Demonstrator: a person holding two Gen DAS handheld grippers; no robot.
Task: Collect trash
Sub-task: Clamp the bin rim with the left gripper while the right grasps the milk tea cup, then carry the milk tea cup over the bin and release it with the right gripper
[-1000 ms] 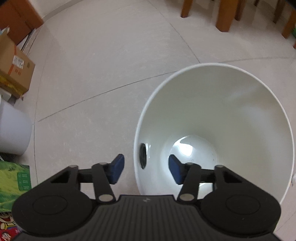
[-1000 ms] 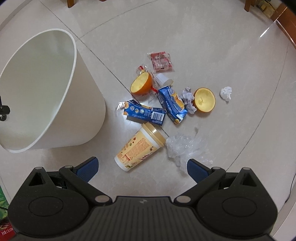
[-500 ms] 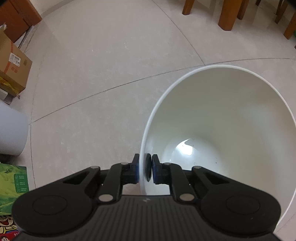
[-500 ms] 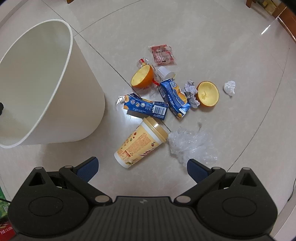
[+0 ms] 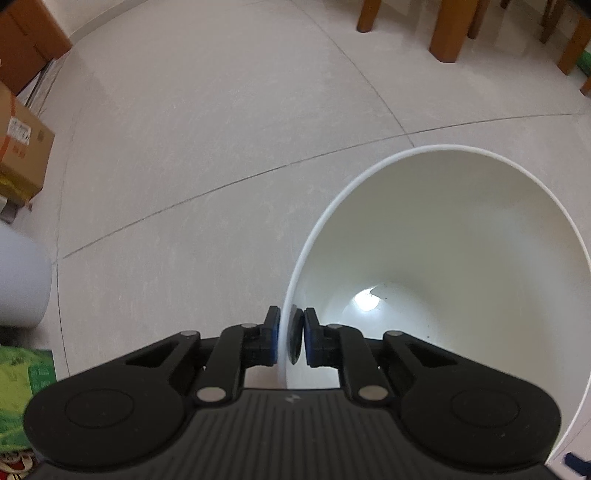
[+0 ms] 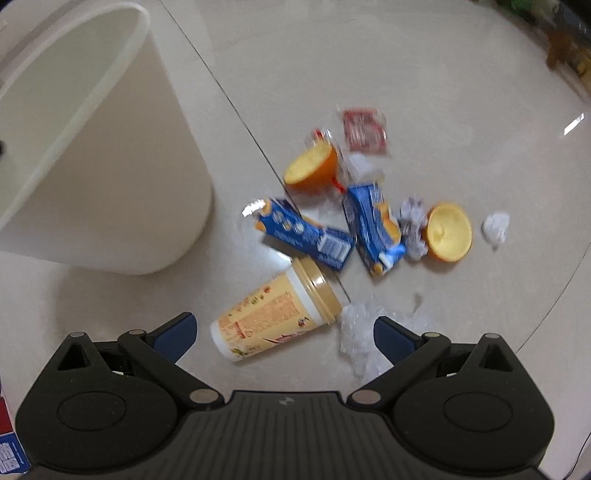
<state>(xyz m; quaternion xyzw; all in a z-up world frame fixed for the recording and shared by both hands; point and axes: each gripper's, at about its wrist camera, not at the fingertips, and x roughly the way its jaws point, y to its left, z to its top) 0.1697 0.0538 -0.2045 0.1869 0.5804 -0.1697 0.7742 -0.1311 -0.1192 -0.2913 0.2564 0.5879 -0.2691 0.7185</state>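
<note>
My left gripper (image 5: pixel 290 338) is shut on the near rim of a tilted white trash bin (image 5: pixel 461 236), whose inside looks empty. In the right wrist view the same white trash bin (image 6: pixel 110 177) leans at the upper left. My right gripper (image 6: pixel 283 334) is open just above a yellow paper cup (image 6: pixel 277 319) lying on its side. Beyond the cup lie two blue cartons (image 6: pixel 306 234), two orange halves (image 6: pixel 314 166), a red wrapper (image 6: pixel 364 129), crumpled clear plastic (image 6: pixel 364 336) and a white paper ball (image 6: pixel 496 227).
Pale tiled floor (image 5: pixel 221 147) surrounds the bin. A cardboard box (image 5: pixel 22 147) and a white container (image 5: pixel 18 280) stand at the left. Wooden furniture legs (image 5: pixel 447 29) rise at the far right.
My left gripper closed from open onto the bin's rim and tipped the bin. My right gripper moved down toward the yellow cup, staying open.
</note>
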